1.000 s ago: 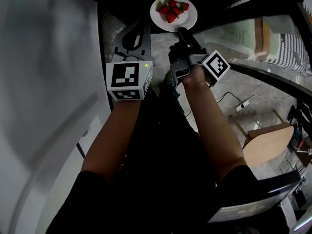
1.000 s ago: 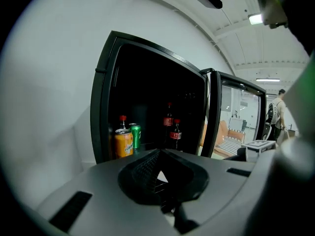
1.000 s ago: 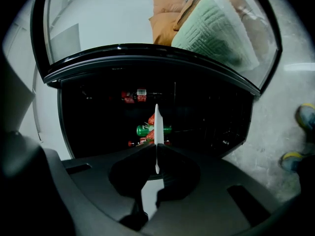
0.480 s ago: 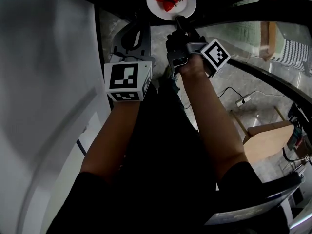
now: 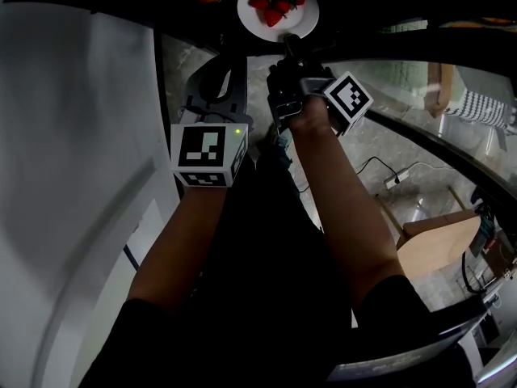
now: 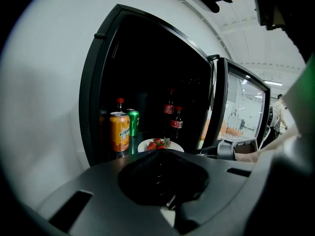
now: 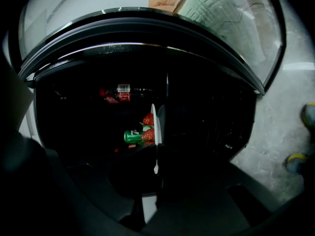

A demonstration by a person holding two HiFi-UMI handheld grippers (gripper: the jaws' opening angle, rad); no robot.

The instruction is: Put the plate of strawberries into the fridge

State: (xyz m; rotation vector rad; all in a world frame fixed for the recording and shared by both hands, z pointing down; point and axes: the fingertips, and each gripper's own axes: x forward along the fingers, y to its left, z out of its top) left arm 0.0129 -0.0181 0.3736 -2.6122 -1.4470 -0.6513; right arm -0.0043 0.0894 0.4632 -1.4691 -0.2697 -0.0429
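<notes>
A white plate [image 5: 277, 8] with several red strawberries [image 5: 273, 2] is at the top of the head view, inside the dark opening of the fridge [image 6: 147, 82]. My right gripper [image 5: 291, 45] is shut on the plate's near rim. The right gripper view shows the plate [image 7: 155, 127] edge-on between the jaws, with strawberries [image 7: 148, 119] on its left side. In the left gripper view the plate [image 6: 160, 145] sits low over the shelf beside the cans; whether it rests there I cannot tell. My left gripper [image 5: 229, 59] hangs left of the plate, jaws together and holding nothing.
An orange can [image 6: 119, 132], a green can [image 6: 133, 122] and dark cola bottles [image 6: 176, 123] stand inside the fridge. Its glass door [image 5: 420, 79] is swung open to the right. A white wall [image 5: 73, 136] lies to the left. A wooden box [image 5: 432, 245] stands on the floor.
The right gripper has carried the plate forward, deeper into the fridge opening. The orange can has come into the head view. The left gripper has shifted slightly forward.
</notes>
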